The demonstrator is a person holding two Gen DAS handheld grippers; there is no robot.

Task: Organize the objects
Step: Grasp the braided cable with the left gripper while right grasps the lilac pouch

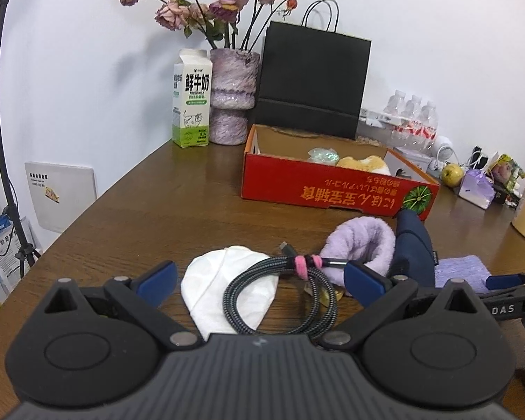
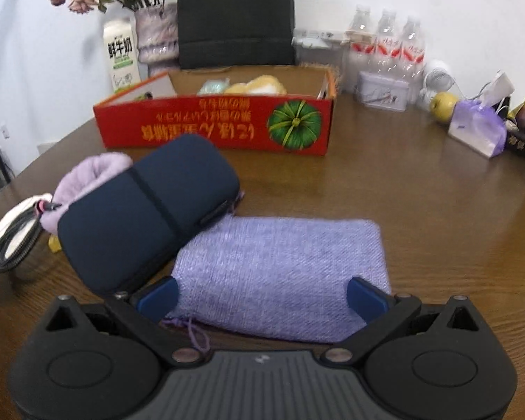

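Right wrist view: right gripper [image 2: 260, 299] spread astride lilac pouch [image 2: 283, 269]; lower squarely, probably avoiding navy case [image 2: 147, 210]; left gripper [image 1: 260, 280] spread over cable [image 1: 280, 294]

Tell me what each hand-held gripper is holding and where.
Nothing. The left hand-held gripper is open around the coiled cable; the right is open around the purple pouch.

R gripper [image 2: 261, 297] fingers wide apart, straddling purple pouch [image 2: 280, 269].

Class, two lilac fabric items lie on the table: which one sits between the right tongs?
The flat knitted lilac pouch, framed by the open right tongs. The fluffy lilac item lies farther left, behind the navy case.
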